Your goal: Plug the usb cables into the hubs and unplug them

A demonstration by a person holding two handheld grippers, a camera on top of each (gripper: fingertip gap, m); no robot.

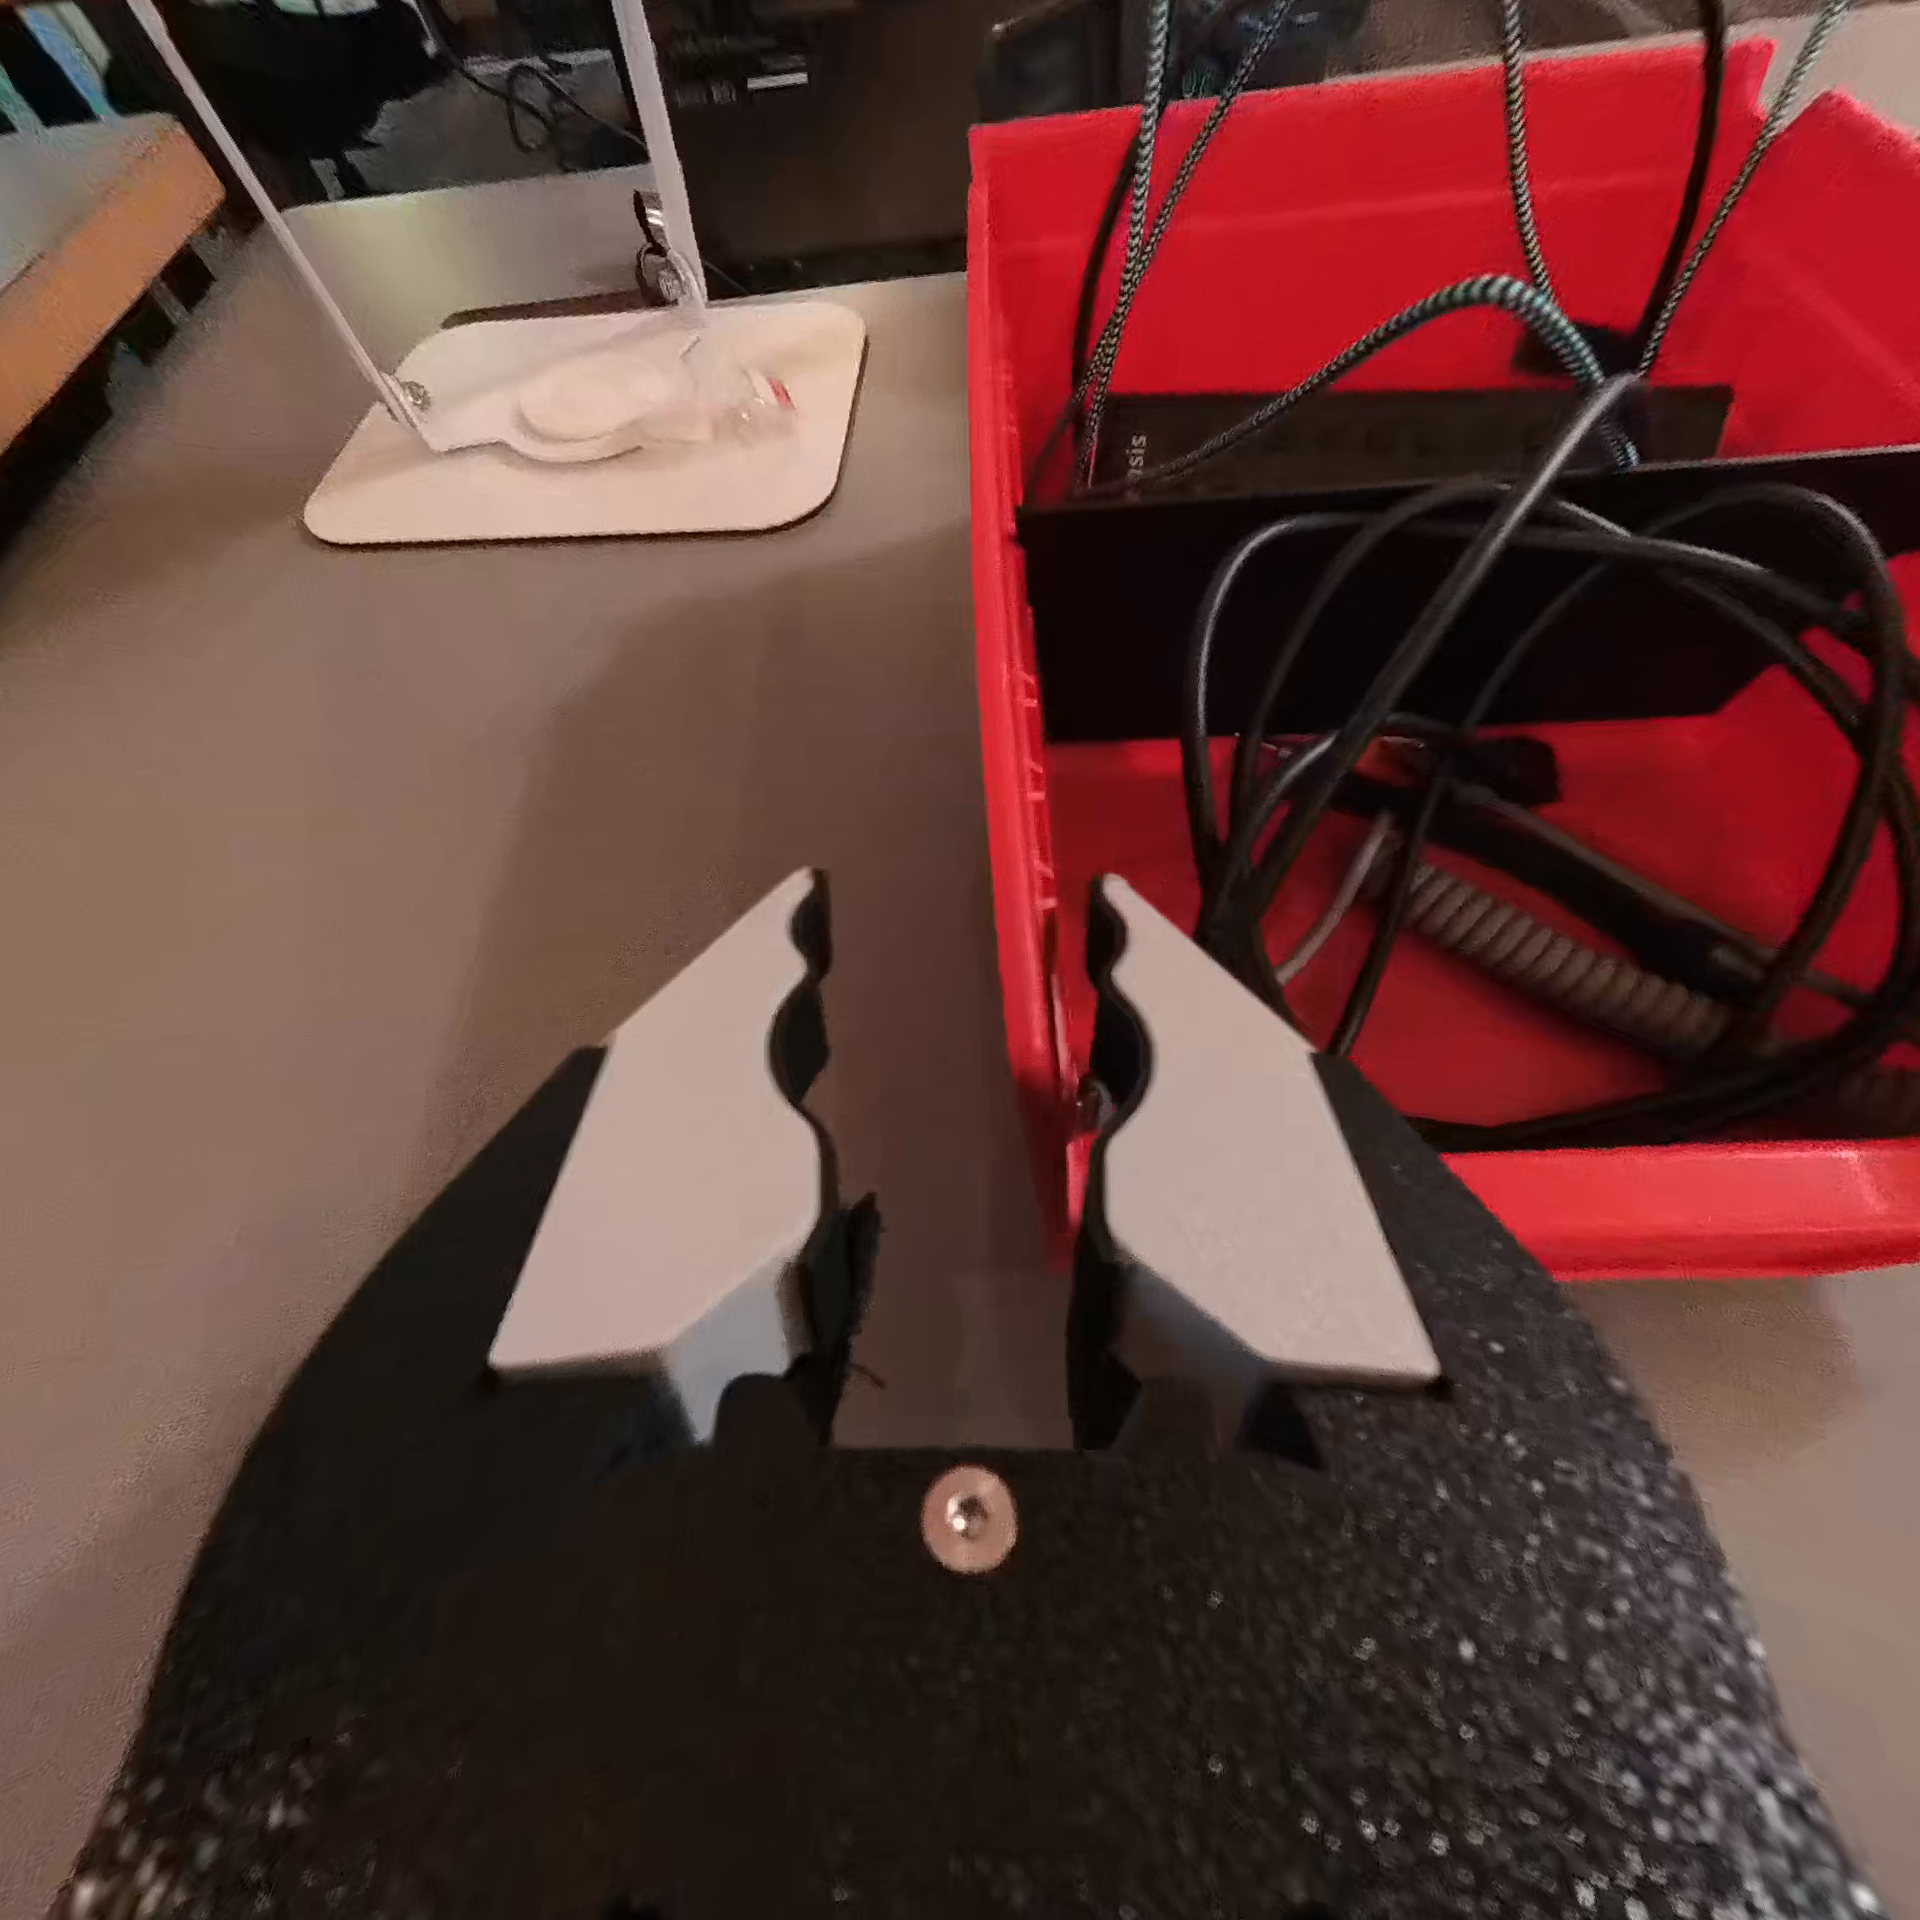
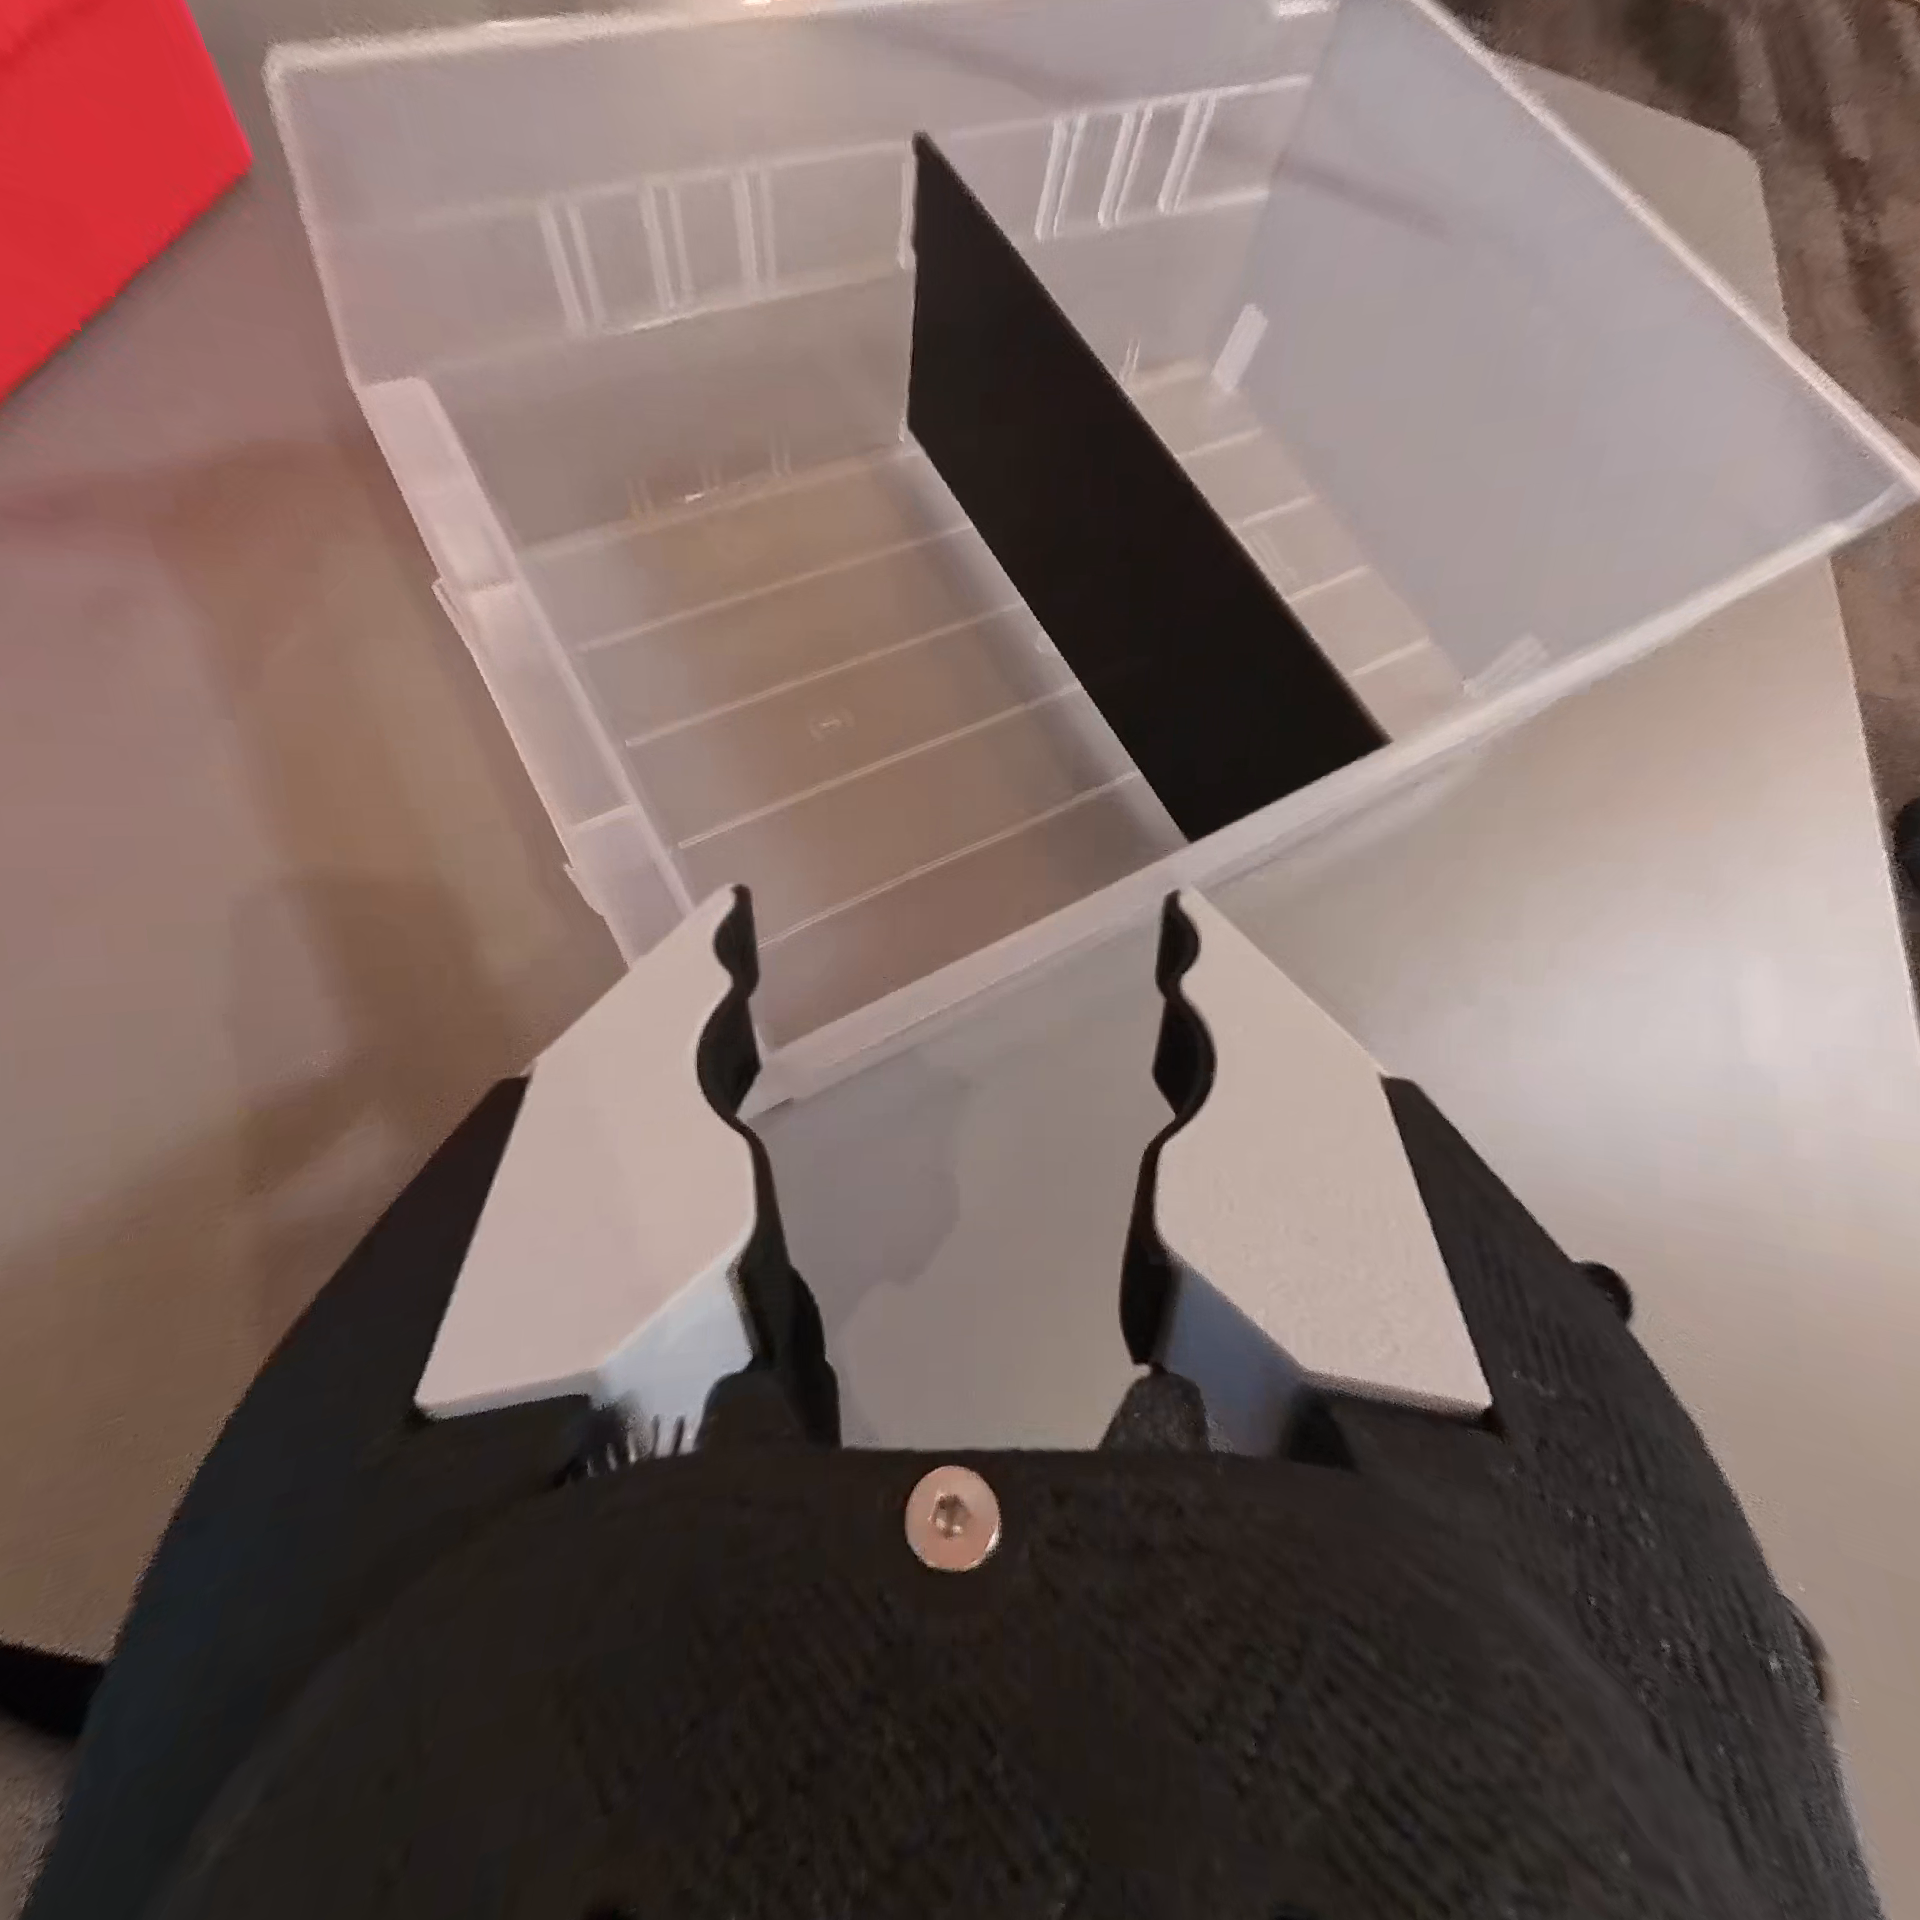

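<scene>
The grey table (image 1: 416, 831) carries everything in front of you. On your right, the clear bin (image 2: 727, 343) sits with a black divider (image 2: 1122, 540) splitting it into two compartments. On your left, the red bin (image 1: 1299, 260) has its own black divider (image 1: 1455, 623); behind it lies a dark hub (image 1: 1351, 426) bearing pale lettering, partly covered. The usb cables (image 1: 1558, 831), black, braided and one coiled grey, lie tangled in the near compartment and loop over the divider across the hub. A white stand base (image 1: 623, 436) rests well apart, far left. Your left gripper (image 1: 956, 904) hangs spread at the red bin's near wall, holding nothing; your right gripper (image 2: 956, 914) is spread wide over the clear bin's near rim, also holding nothing.
</scene>
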